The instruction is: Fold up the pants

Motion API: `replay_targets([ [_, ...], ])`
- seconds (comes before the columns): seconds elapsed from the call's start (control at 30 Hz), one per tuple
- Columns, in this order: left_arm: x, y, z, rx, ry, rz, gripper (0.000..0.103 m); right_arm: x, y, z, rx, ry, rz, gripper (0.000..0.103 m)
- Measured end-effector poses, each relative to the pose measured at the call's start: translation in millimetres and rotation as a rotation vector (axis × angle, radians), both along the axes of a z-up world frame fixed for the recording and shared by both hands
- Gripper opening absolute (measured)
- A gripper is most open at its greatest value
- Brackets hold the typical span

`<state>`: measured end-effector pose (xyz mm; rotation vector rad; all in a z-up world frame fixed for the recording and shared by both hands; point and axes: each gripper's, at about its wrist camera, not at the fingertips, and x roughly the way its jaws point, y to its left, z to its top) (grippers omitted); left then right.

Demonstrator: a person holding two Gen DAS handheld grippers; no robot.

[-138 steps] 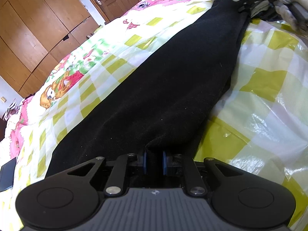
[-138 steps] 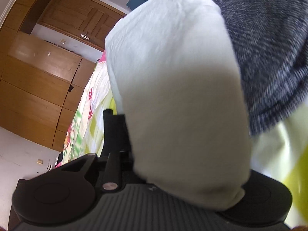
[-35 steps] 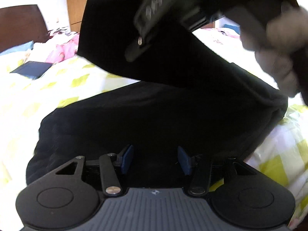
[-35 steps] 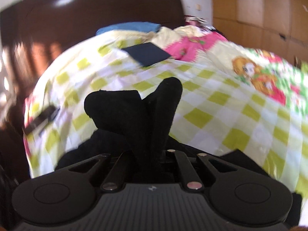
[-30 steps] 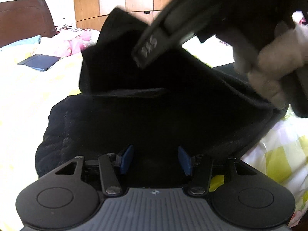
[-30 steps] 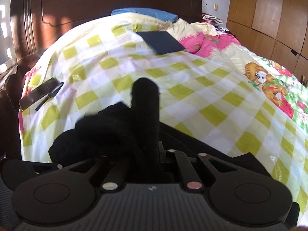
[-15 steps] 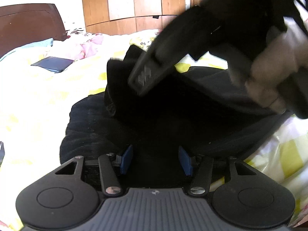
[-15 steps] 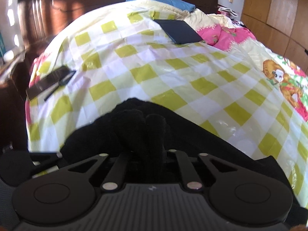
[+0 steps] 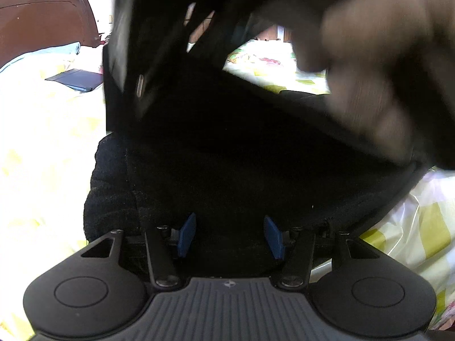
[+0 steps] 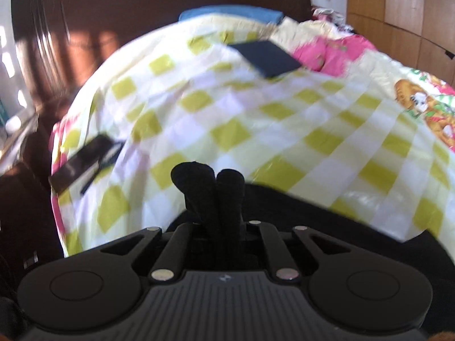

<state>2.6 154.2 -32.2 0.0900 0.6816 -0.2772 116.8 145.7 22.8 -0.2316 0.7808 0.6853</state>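
Right gripper (image 10: pixel 212 196), angling downward, is clamping black pants (image 10: pixel 209 187); left gripper (image 9: pixel 230 237) is hovering, jaws apart, over the fabric.

A bed fills the room, spread with a yellow-and-white checked cover (image 10: pixel 284 130) and a pink cartoon-print quilt (image 10: pixel 335 48). A dark wooden headboard (image 10: pixel 119 14) stands behind it, catching patches of sunlight. Light brown wooden wardrobe doors (image 10: pixel 398 5) line the right wall. A blue pillow (image 10: pixel 230 12) lies by the headboard
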Motion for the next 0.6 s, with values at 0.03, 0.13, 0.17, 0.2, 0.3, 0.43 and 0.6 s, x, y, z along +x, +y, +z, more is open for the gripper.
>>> replay_targets([
  [0.03,-1,0,-1,-0.003,-0.001,0.002,0.066,-2,3,-3,-0.004,-0.007,-0.001,0.008],
  [0.13,-3,-1,-2,-0.007,0.000,0.001,0.066,-6,4,4,0.031,-0.032,-0.020,0.008],
  [0.17,-3,-2,-2,-0.006,0.000,-0.003,0.066,-5,4,7,0.045,-0.043,-0.026,0.008],
  [0.2,-3,-2,-2,-0.007,0.002,-0.007,0.065,-4,4,10,0.059,-0.043,-0.026,0.008],
  [0.3,3,9,-2,-0.004,0.002,-0.018,0.065,-10,12,13,0.060,-0.056,0.009,0.008],
  [0.43,1,9,-1,0.012,-0.009,-0.023,0.066,-14,27,-15,-0.005,0.053,0.103,0.009],
  [0.6,-8,11,4,0.000,-0.023,-0.012,0.067,-14,17,-20,-0.014,0.083,0.103,0.036],
])
